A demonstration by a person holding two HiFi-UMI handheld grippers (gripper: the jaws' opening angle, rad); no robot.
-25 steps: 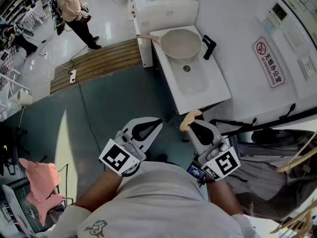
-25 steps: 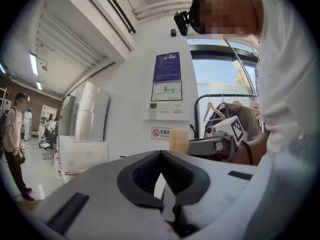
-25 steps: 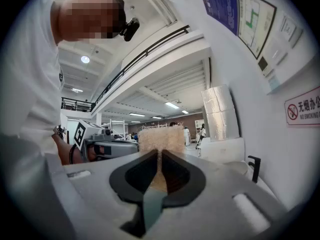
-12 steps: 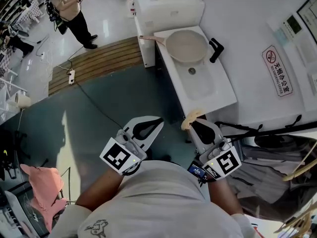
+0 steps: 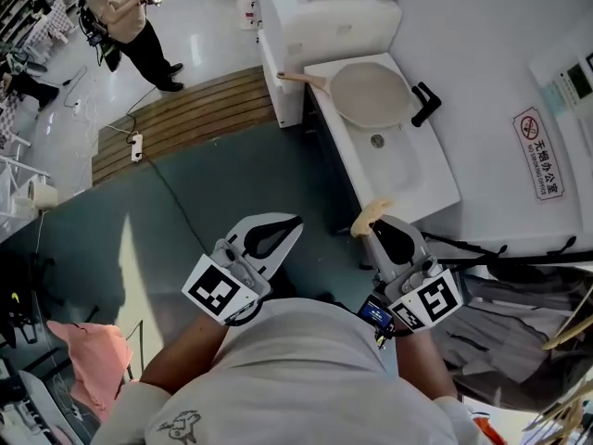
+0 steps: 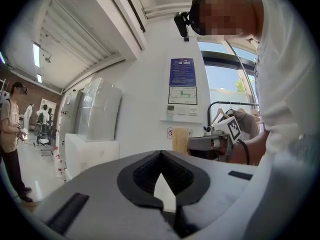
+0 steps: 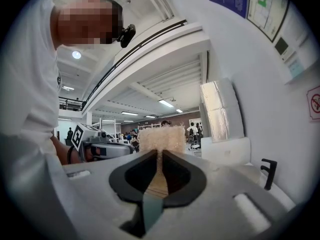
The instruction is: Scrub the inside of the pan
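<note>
Pan (image 5: pixel 371 94) lies across the sink (image 5: pixel 412 170).
Left tongs (image 5: pixel 296 222) together, empty; right tongs (image 5: pixel 372 228) clamped on a scrubber (image 5: pixel 372 214).

beige pan (image 5: pixel 371 94), white sink (image 5: pixel 434 182), tan scrubber (image 5: pixel 375 213)

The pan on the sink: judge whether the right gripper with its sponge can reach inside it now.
Probably not yet: the right gripper, shut on the sponge, is by the near end of the sink, the pan at its far end. Nothing covers it; stepping closer should do.
</note>
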